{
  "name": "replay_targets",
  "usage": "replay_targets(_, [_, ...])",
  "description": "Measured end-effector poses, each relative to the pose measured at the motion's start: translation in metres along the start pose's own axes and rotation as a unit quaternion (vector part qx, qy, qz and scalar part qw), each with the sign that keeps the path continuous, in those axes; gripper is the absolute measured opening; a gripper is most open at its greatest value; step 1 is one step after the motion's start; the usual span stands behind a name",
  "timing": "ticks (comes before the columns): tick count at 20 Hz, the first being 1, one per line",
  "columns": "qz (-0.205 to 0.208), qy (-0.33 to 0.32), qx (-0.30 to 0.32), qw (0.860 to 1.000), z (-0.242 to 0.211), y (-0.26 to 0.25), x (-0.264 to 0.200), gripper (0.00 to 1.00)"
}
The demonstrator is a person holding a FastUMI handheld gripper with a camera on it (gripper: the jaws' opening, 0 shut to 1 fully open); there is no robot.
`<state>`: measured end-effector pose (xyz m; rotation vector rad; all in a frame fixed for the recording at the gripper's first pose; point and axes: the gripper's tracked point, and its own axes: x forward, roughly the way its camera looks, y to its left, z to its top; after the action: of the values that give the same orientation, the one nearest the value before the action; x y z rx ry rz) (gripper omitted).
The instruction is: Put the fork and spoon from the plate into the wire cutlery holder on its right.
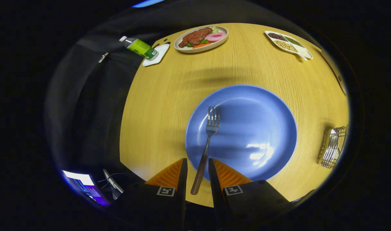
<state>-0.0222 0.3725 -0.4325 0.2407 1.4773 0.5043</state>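
Looking along my tongs [197, 166], I see the two fingers standing a little apart, one on each side of the fork's brown handle. There is a thin gap on either side of the handle, so they straddle it rather than pinch it; whether a pad touches it I cannot tell. The fork [207, 141] lies with its tines up on the left part of the blue plate [259, 106], its handle running back over the near rim and down between my fingers. The plate rests on the round wooden tabletop [157, 106], just ahead of my fingers. Well to the right of the plate, near the tabletop's edge, stands the wire cutlery holder [334, 147], with something metallic inside that is too small to make out. Beyond the plate, at the far side, sits an oval dish of food [201, 38], a divided tray of beans [288, 43] to its right, and a green bottle [140, 47] lying on a white coaster to its left.
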Motion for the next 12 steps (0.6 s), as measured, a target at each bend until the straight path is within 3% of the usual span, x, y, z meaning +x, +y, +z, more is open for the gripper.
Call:
replay_targets(5, [-0.036,0.009,0.008,0.999,-0.006,-0.016,0.026,0.41])
replay_targets(7, [-0.039,0.008,0.004,0.999,-0.008,-0.026,0.032,0.19])
replay_targets(8, [-0.030,0.001,0.010,1.000,-0.007,-0.026,0.029,0.13])
replay_targets(12, [0.008,-0.020,0.022,1.000,0.002,-0.034,0.013,0.06])
